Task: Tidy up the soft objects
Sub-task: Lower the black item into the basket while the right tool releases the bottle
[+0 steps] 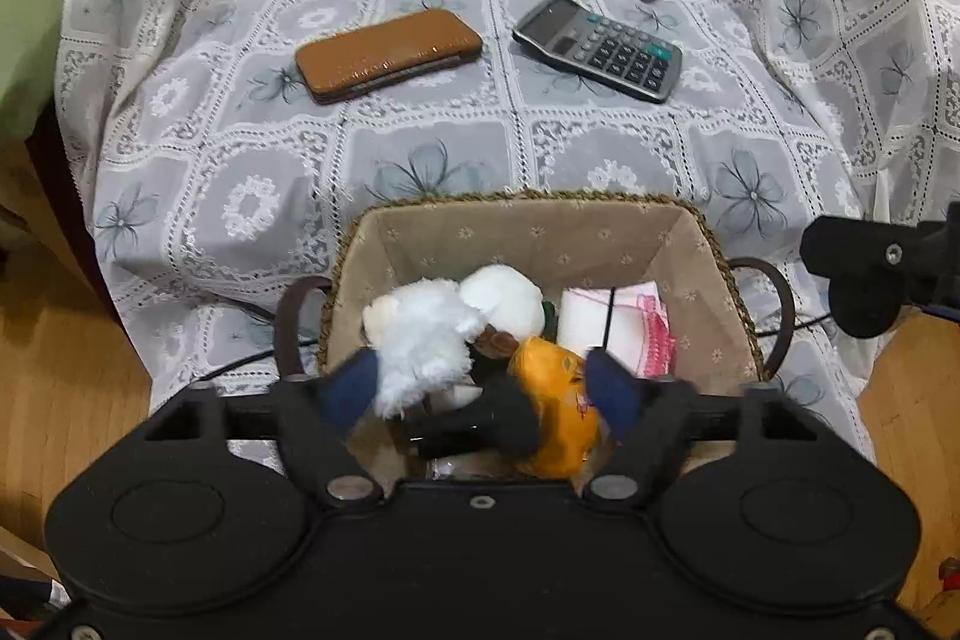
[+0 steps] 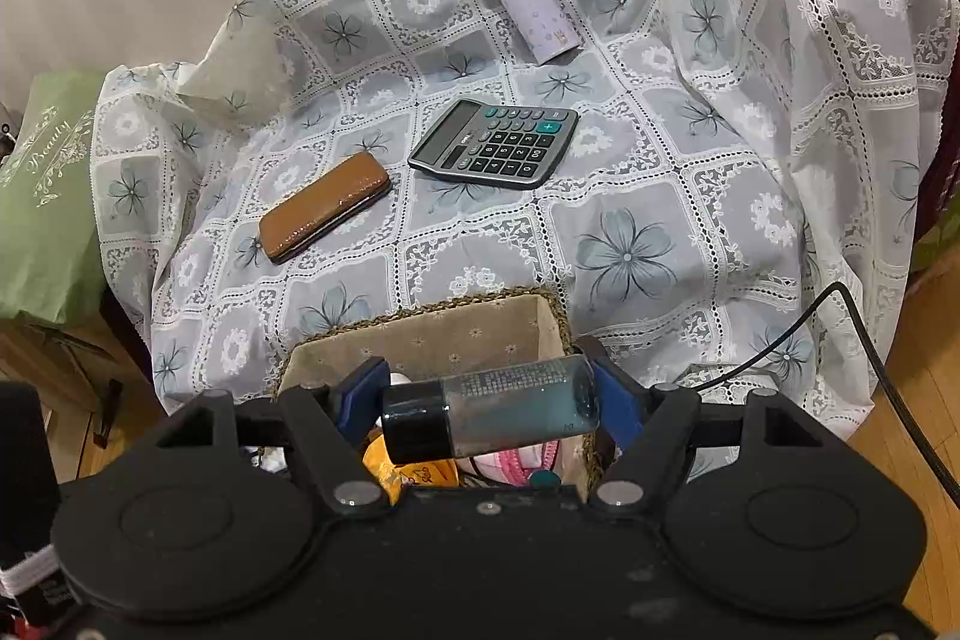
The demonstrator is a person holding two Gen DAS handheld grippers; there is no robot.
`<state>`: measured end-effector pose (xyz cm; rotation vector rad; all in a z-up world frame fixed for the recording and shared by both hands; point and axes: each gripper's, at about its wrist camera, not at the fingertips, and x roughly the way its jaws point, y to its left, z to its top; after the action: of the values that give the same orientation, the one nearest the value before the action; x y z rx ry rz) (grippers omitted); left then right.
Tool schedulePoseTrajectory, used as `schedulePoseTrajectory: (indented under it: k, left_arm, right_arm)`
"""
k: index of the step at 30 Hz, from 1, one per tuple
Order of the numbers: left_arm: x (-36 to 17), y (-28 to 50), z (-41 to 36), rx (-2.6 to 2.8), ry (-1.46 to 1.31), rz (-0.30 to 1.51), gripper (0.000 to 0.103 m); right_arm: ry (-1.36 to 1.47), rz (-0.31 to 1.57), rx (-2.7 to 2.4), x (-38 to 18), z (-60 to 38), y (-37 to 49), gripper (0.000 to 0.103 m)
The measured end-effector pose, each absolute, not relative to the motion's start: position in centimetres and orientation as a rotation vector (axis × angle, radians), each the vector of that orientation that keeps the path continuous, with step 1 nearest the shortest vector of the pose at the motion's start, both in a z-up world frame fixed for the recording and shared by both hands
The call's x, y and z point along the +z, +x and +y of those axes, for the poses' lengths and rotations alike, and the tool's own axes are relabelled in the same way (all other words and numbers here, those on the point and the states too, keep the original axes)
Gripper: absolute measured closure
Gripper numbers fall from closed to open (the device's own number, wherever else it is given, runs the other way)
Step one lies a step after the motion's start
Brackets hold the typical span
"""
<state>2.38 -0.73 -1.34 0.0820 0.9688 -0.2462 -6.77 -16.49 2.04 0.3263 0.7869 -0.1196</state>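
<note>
Lace floral cloth [image 2: 630,244] draped over a seat; wood floor [image 1: 72,340] below. A lined basket [image 1: 540,238] at the front edge holds a white plush [image 1: 426,340], an orange item [image 1: 558,400] and folded cloth [image 1: 606,322]. The clear bottle [image 2: 498,406] is clamped lengthwise in the right gripper [image 2: 489,400] above the basket. The left gripper [image 1: 480,388] is spread wide over the plush, nothing held. The hard bottle is best lifted clear and set beside the calculator [image 2: 495,145].

Woven basket [image 1: 729,274] w/ cloth lining, fluffy plush toy [image 1: 426,340], glossy leather case [image 1: 387,55], lace tablecloth [image 1: 240,196].
</note>
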Motion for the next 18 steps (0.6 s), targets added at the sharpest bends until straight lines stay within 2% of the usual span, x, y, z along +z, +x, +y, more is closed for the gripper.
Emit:
schedulePoseTrajectory:
  k: [18]
  left_arm:
    - [-0.9,1.7,0.8,-0.15,0.063,0.945,0.025]
  right_arm:
    - [0.328,0.823,-0.113,1.3,-16.4,-6.5,0.031]
